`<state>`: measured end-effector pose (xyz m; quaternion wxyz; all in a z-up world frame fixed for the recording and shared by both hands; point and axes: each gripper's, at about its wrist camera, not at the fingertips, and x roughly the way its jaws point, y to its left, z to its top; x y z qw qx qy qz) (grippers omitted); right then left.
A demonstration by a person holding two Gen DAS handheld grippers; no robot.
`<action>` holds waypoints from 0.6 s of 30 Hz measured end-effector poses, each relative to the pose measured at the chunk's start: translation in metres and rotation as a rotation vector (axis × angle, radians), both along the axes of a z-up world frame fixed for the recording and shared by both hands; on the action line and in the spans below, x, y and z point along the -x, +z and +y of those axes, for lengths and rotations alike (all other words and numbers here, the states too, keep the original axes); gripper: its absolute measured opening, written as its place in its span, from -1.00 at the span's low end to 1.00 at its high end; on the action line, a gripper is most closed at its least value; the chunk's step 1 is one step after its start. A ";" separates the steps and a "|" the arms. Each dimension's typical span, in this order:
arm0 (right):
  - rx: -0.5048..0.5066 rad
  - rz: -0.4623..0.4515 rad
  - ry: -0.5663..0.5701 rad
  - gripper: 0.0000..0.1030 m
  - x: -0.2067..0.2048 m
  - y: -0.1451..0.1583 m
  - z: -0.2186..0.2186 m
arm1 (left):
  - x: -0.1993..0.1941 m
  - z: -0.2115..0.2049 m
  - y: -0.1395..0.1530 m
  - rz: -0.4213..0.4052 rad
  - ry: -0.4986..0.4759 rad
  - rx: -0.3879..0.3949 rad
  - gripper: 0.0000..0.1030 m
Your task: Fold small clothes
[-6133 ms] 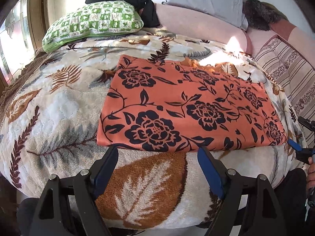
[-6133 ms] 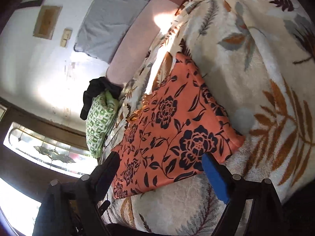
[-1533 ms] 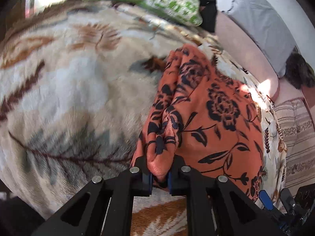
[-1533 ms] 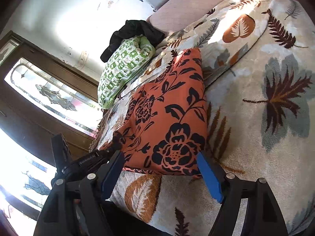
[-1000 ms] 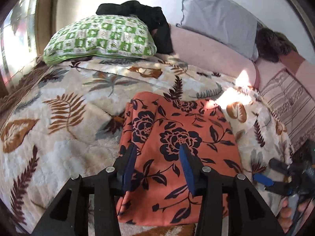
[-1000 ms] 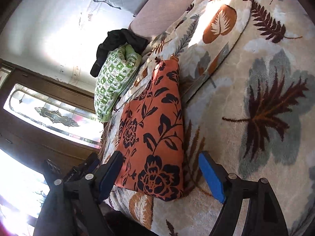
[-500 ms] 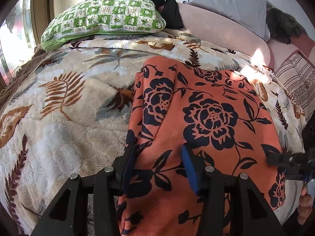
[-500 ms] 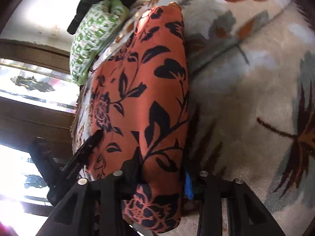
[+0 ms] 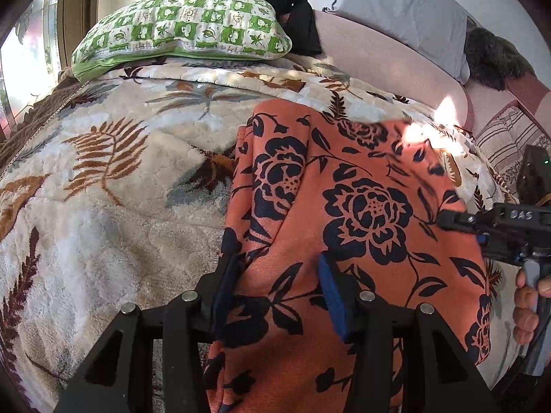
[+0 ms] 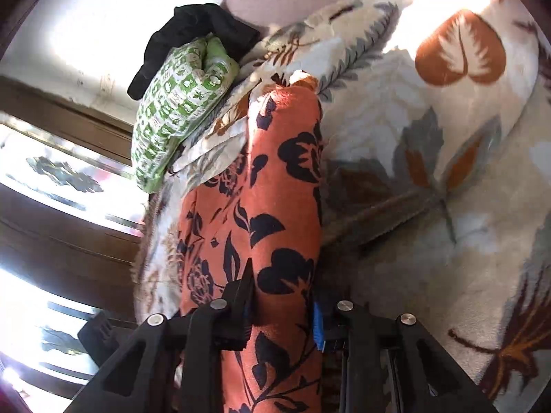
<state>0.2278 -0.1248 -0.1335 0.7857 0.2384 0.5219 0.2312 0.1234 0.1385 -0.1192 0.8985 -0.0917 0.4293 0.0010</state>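
- The orange cloth with black flower print (image 9: pixel 361 213) lies folded on the cream leaf-patterned plush blanket (image 9: pixel 103 206); in the left wrist view its left edge runs from 12 toward 6 o'clock.
- The left gripper (image 9: pixel 279 292) stands half-wide, pads resting on the cloth — nothing pinched.
- The right gripper (image 10: pixel 282 313) has just been closing; its narrow jaws hold the cloth's right edge.
- Bare blanket spreads at 9 o'clock up to the green-and-white checked pillow (image 9: pixel 182 31).
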 end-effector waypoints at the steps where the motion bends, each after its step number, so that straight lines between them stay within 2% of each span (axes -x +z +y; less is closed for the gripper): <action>1: 0.011 0.032 -0.006 -0.42 -0.003 -0.012 0.000 | 0.000 -0.003 0.000 -0.005 -0.004 -0.022 0.00; 2: -0.041 0.048 -0.032 -0.30 -0.003 -0.019 -0.007 | 0.001 -0.004 0.001 -0.010 -0.008 -0.035 0.00; 4: -0.114 0.080 -0.091 0.19 0.006 -0.016 -0.022 | 0.001 -0.001 0.001 -0.008 -0.007 -0.014 0.00; 5: -0.129 0.058 -0.101 0.40 0.015 -0.010 -0.028 | 0.001 0.001 0.001 -0.005 -0.001 0.000 0.00; 7: -0.163 0.015 -0.083 0.40 0.032 0.004 -0.030 | 0.001 0.002 0.003 0.000 0.003 0.009 0.00; 10: -0.218 0.056 -0.059 0.40 0.062 0.002 -0.032 | 0.018 0.002 0.023 -0.041 0.014 0.005 -0.03; 12: -0.217 0.105 -0.070 0.40 0.080 -0.014 -0.030 | 0.035 0.003 0.036 -0.074 0.023 0.021 -0.03; 13: -0.247 0.130 -0.056 0.40 0.085 -0.024 -0.027 | 0.041 0.003 0.037 -0.071 0.028 0.015 -0.03; 14: -0.258 0.156 -0.038 0.26 0.087 -0.032 -0.023 | 0.043 0.003 0.033 -0.052 0.034 0.000 -0.03; 15: -0.248 0.167 -0.016 -0.12 0.089 -0.036 -0.017 | 0.042 0.004 0.023 -0.011 0.040 -0.017 -0.03; 16: -0.219 0.158 0.003 -0.28 0.092 -0.035 -0.012 | 0.038 0.006 0.009 0.060 0.049 -0.021 -0.03; 17: -0.196 0.143 0.008 -0.39 0.095 -0.030 -0.012 | 0.036 0.012 -0.006 0.119 0.059 0.019 -0.03; 18: -0.177 0.121 0.016 -0.48 0.099 -0.023 -0.011 | 0.038 0.021 -0.013 0.114 0.074 0.091 -0.03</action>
